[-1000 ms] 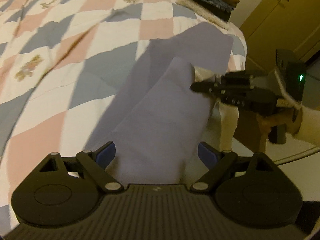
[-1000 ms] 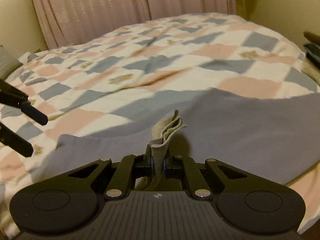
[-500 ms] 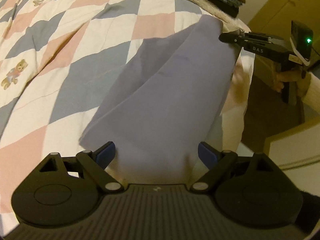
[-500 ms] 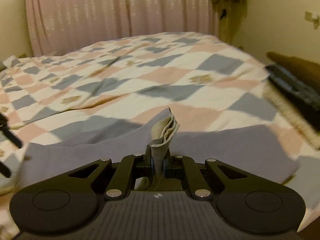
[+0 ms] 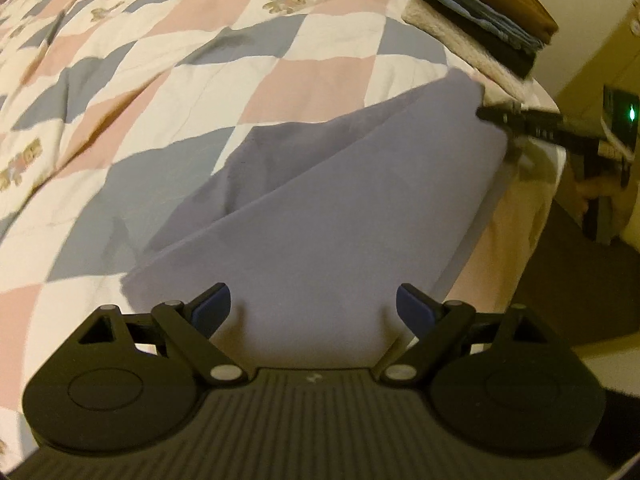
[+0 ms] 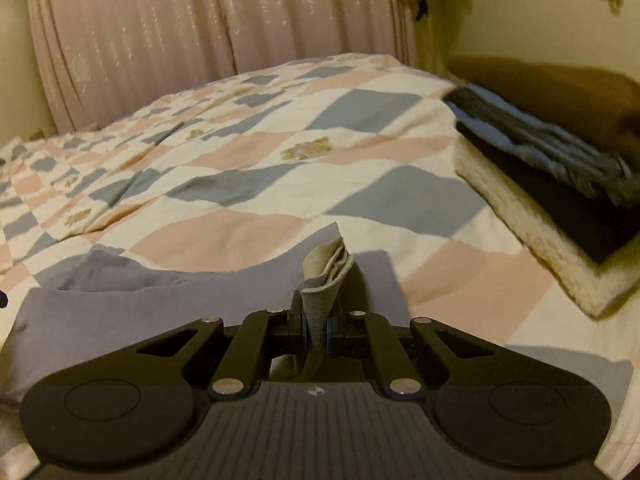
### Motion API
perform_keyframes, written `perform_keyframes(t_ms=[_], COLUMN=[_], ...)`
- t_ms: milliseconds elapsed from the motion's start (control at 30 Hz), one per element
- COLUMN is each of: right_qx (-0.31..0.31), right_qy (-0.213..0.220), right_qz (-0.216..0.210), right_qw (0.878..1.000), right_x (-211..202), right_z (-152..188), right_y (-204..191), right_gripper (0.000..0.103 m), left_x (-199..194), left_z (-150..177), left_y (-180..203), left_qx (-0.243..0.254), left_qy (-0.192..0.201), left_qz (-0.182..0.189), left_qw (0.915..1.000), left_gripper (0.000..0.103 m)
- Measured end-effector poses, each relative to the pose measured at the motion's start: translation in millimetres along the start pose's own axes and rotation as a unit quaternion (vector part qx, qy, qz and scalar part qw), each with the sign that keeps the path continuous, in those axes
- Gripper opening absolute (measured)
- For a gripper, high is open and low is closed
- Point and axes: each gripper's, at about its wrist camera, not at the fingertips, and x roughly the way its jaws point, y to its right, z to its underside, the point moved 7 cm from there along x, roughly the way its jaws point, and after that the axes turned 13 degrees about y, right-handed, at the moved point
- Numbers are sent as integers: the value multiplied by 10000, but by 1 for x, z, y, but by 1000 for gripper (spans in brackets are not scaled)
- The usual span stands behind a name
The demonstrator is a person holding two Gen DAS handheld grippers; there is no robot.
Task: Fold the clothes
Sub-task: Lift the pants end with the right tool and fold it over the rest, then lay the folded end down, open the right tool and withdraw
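Observation:
A grey-lavender garment (image 5: pixel 340 208) lies stretched along the bed's near edge on a checked quilt (image 5: pixel 200 60). My left gripper (image 5: pixel 314 306) is open, its blue pads (image 5: pixel 212 306) wide apart over the garment's near end. My right gripper (image 6: pixel 317 330) is shut on the garment's far corner (image 6: pixel 324 276), whose layered edge sticks up between the fingers. It also shows in the left wrist view (image 5: pixel 520 120), at the garment's far end by the bed edge. The garment spreads left in the right wrist view (image 6: pixel 140 304).
A stack of folded clothes (image 6: pixel 552 176) sits on a cream fleece layer at the bed's corner, also in the left wrist view (image 5: pixel 480 32). Pink curtains (image 6: pixel 200 40) hang behind the bed. Dark floor (image 5: pixel 580 272) lies past the bed edge.
My right gripper has carried the garment's corner away toward the clothes stack, pulling the garment out long and flat. My left gripper stays open over the near end.

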Motion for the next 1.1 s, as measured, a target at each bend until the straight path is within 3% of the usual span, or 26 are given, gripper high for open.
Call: perform_keyframes(t_ms=[133, 200, 233, 300, 433, 500, 600, 667, 800, 867, 933, 967, 1100], right_qx=[86, 438, 661, 1002, 862, 411, -717, -251, 590, 277, -239, -421, -598], right_qy=[-138, -67, -16, 181, 47, 33, 168, 447, 951, 1002, 1012, 1032, 958], right_qz=[79, 206, 239, 36, 59, 423, 1272, 1139, 820, 744, 941, 1009, 373], right_qw=[9998, 9988, 9975, 9948, 9962, 9983, 9891, 9922, 9903, 9918, 9901, 9886, 9929], right_x=[7, 6, 5, 3, 11, 10, 3, -13, -52, -63, -66, -67, -55], right_z=[16, 19, 19, 17, 23, 26, 30, 30, 31, 30, 30, 29, 24], right_y=[11, 21, 25, 28, 29, 33, 37, 40, 28, 6, -11, -19, -58], right_gripper=[12, 39, 41, 41, 37, 4, 11, 16, 26, 25, 27, 27, 27], left_x=[11, 16, 18, 21, 22, 16, -1, -20, -51, -63, -64, -62, -41], left_z=[10, 16, 17, 20, 27, 36, 52, 65, 84, 89, 91, 89, 70], left_y=[0, -5, -8, -15, -20, -18, -17, -16, -15, -14, -18, -19, -18], left_qx=[55, 146, 148, 77, 335, 561, 814, 807, 433, 449, 276, 232, 436], left_qy=[139, 293, 403, 630, 1017, 1266, 1684, 1968, 2174, 2377, 2414, 2414, 2432], left_qz=[-56, -71, -70, -18, -9, -61, -200, -321, -341, -420, -446, -439, -337], left_qw=[9999, 9994, 9991, 9980, 9943, 9904, 9822, 9766, 9745, 9694, 9690, 9692, 9684], left_gripper=[88, 88, 88, 89, 89, 89, 89, 89, 89, 88, 85, 78, 58])
